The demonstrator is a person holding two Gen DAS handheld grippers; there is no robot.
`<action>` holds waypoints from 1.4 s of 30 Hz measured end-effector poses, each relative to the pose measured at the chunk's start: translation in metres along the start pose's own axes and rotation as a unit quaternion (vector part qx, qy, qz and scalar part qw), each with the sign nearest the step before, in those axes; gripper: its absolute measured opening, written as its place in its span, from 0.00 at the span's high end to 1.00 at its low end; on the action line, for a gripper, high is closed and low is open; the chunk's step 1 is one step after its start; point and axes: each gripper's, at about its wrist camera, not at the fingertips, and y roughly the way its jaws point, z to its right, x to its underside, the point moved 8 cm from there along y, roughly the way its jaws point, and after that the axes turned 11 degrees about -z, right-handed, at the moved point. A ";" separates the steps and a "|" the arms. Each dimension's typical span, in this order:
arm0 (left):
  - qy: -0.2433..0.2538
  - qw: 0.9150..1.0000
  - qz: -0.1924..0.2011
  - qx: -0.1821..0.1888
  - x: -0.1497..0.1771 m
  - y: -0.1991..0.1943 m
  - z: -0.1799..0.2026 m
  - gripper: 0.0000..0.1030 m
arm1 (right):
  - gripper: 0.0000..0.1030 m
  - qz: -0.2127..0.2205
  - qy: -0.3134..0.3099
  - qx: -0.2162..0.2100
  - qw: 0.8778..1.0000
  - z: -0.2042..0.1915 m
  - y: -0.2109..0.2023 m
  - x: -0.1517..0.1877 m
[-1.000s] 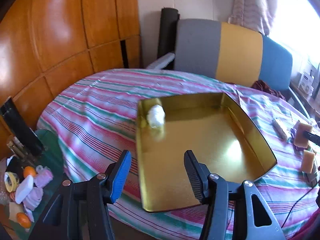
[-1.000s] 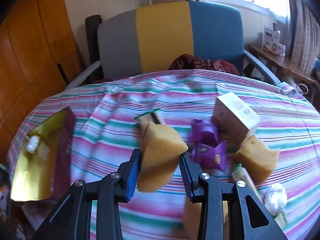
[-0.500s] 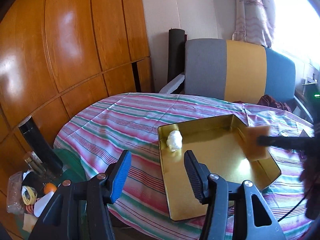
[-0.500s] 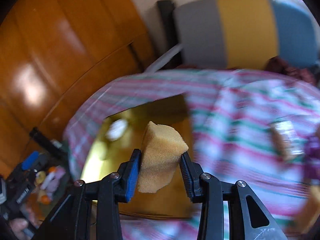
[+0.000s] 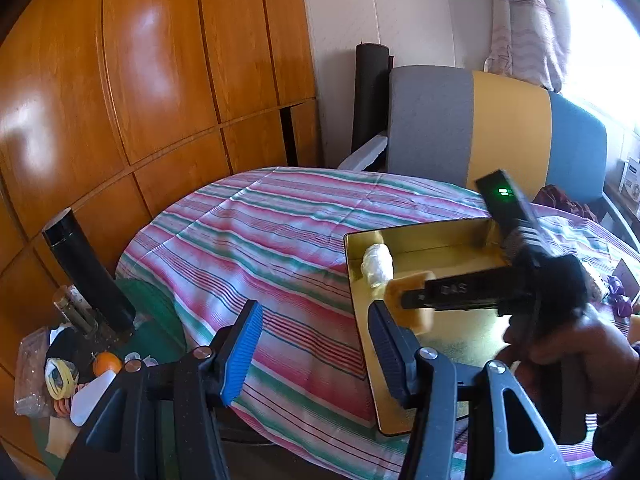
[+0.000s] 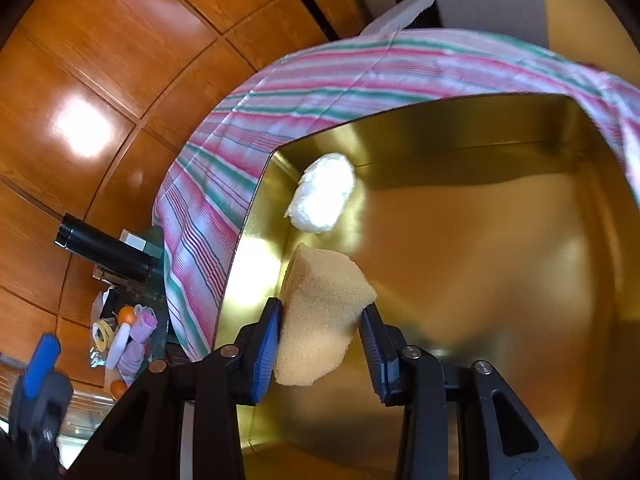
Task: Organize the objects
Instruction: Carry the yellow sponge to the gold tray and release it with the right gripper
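Striped cloth (image 5: 280, 240) in pink, green and white covers the round table, and wooden panels (image 5: 140, 80) close the room on the left.

Nearest in the left wrist view, the left gripper (image 5: 316, 344) points down toward the near edge of the table. Its jaws stand apart, one blue pad and one black pad, and only the cloth and the left edge of the tray show between them. It holds nothing.

Just beyond it lies the gold tray (image 5: 460, 344), shallow, with shiny walls. The right gripper (image 6: 320, 332) reaches over the tray from the right side, held by a hand (image 5: 568, 356) whose fingers wrap around the handle. It tilts steeply down into the tray. Its two pads press on the yellow sponge (image 6: 320, 316), one on each side, so the sponge is gripped and a little squeezed. The sponge hangs above the tray floor near the left wall; I cannot tell if it touches the bottom.

A little farther, a white ball (image 6: 322, 196) of soft wrapped material lies in the far left corner of the tray, near the sponge but apart from it.

Behind the table stands a chair (image 5: 496, 132) with grey, yellow and blue parts, and behind it a curtain (image 5: 524, 20) by a bright window.
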 end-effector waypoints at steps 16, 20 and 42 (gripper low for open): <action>-0.009 1.000 0.002 0.004 0.002 -0.002 -0.006 0.46 | 0.20 0.019 -0.037 -0.001 0.999 -0.025 -0.012 -0.002; -0.006 1.000 0.006 0.006 0.002 -0.007 -0.003 0.46 | 0.15 0.039 -0.035 0.006 0.999 -0.021 -0.029 0.002; 0.044 0.999 0.008 0.029 0.006 -0.017 0.045 0.46 | 0.00 0.141 0.032 0.097 0.985 0.096 -0.161 0.089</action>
